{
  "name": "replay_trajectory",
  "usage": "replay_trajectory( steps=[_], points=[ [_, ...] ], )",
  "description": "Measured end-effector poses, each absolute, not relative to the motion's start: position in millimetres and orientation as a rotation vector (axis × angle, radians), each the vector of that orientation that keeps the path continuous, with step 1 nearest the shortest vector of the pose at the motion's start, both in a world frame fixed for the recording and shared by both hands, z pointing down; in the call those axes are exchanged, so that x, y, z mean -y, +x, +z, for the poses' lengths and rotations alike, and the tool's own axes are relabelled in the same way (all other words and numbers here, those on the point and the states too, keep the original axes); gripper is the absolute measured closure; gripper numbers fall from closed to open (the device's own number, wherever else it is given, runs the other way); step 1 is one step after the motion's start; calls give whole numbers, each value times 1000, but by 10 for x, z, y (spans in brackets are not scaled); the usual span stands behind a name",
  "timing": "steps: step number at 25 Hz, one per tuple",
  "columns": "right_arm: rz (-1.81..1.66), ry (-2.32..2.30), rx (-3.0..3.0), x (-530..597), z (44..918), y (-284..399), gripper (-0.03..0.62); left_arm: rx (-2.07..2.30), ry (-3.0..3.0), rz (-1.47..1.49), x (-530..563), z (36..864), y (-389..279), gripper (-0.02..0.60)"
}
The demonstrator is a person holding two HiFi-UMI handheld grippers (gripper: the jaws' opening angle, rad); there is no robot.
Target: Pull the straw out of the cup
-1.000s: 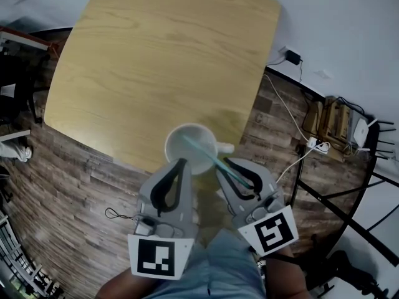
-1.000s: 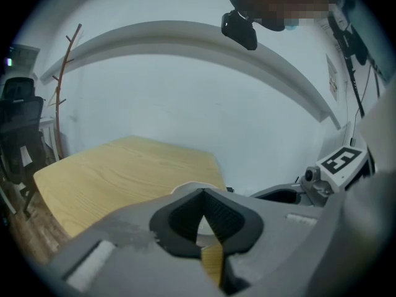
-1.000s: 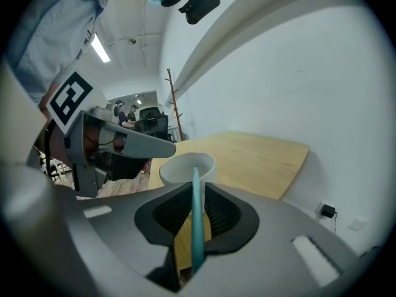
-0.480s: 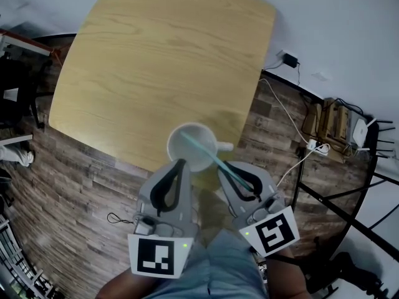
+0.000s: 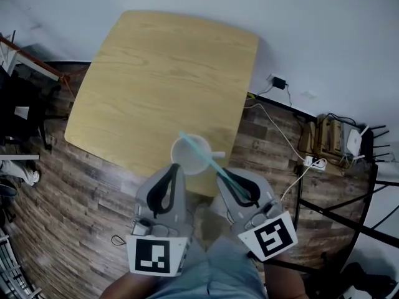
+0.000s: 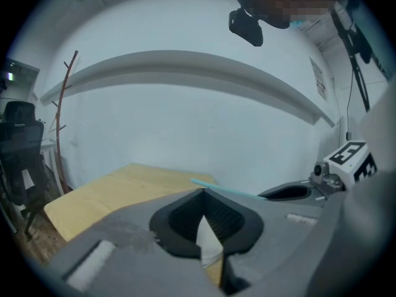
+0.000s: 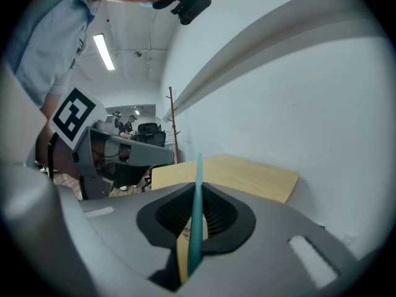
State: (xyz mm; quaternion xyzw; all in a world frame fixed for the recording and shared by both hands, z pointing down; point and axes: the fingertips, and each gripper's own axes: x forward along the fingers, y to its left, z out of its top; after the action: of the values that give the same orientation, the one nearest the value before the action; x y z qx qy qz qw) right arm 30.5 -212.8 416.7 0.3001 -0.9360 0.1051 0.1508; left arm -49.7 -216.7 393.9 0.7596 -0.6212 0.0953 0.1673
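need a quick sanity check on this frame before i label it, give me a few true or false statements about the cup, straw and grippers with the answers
1. The right gripper is shut on the teal straw. True; its jaws have just been closing, with the straw between them.
2. The cup is red. False: it is white.
3. The left gripper is wide open with nothing between its jaws. False: it is shut on the cup's white wall.
4. The table has a light wood top. True.
5. The cup is at the table's far edge. False: it is at the near edge, right by the grippers.
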Motion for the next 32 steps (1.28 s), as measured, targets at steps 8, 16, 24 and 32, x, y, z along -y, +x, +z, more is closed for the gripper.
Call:
replay_trajectory(
  steps=[8, 16, 24, 32],
  points=[
    [123, 964, 2801, 2125, 3467, 302, 557, 1841, 2284, 179, 2080, 3367, -451, 561],
    [14, 1044, 2885, 2092, 2836, 280, 559, 1894, 2386, 111, 2035, 2815, -417, 561],
    [-83, 1186, 2848, 2230, 2547, 230, 560, 1899, 2493, 62, 2092, 2524, -445, 561],
    [-85, 1286, 2804, 2237, 2512, 143, 562, 1860, 2518, 68, 2105, 2550, -561, 561]
  ],
)
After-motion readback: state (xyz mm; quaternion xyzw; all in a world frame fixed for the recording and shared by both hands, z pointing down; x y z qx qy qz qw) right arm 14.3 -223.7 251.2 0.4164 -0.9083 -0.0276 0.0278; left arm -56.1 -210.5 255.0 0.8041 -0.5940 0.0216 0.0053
